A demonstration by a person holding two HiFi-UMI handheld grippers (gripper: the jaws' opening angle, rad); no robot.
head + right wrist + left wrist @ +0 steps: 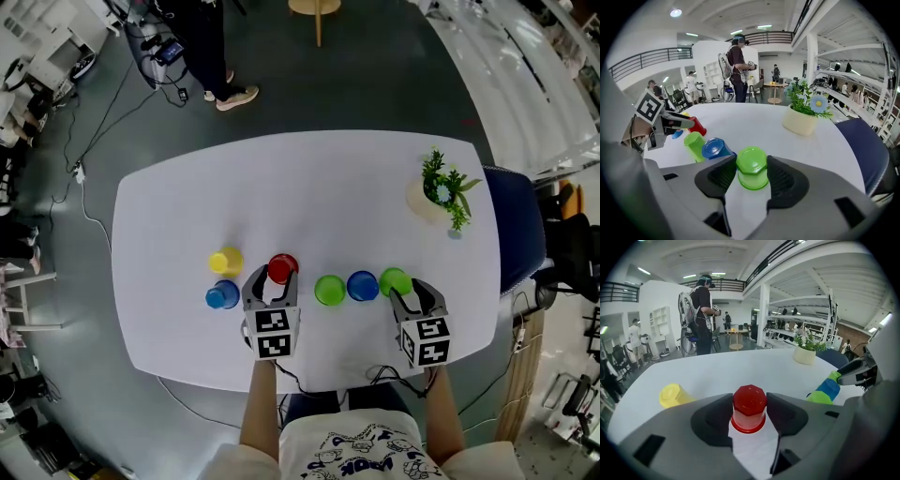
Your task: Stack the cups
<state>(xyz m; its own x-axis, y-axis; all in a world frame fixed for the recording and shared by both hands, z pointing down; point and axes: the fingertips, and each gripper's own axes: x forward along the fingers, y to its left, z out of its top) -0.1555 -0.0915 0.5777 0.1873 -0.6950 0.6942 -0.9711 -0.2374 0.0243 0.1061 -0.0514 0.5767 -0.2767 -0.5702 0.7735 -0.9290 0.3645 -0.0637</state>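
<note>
— Head view gives you the layout: six upside-down cups in a loose row on the white oval table (309,178), near your edge. Your left gripper (275,275) brackets the red plastic cup (282,269). Your right gripper (405,289) brackets the end green plastic cup (394,280), the last one on the right.

— And how tight is your hold?

— Left gripper view shows your jaws narrowed to the cup's width. Both pads look pressed against the red cup's sides just under its closed top, and its rim rests on the table. Right gripper view shows the same on the end green plastic cup: snug on both sides and not lifted.

— Why are you holding so low?

— My reading is that the cups taper toward the top, so you come in at table height and pinch the body squarely. That way a cup should lift straight and drop over a neighbour.

— What do the cups look like?

— They are small, glossy and faceted at the closed end, with a flared rim at the bottom. The yellow plastic cup (226,261) and left blue plastic cup (222,295) sit just beside the red one. The middle green plastic cup (329,290) and middle blue plastic cup (362,286) sit between your grippers. The middle blue one is crowding your right gripper's inner jaw, so watch it. None are nested yet.
</note>
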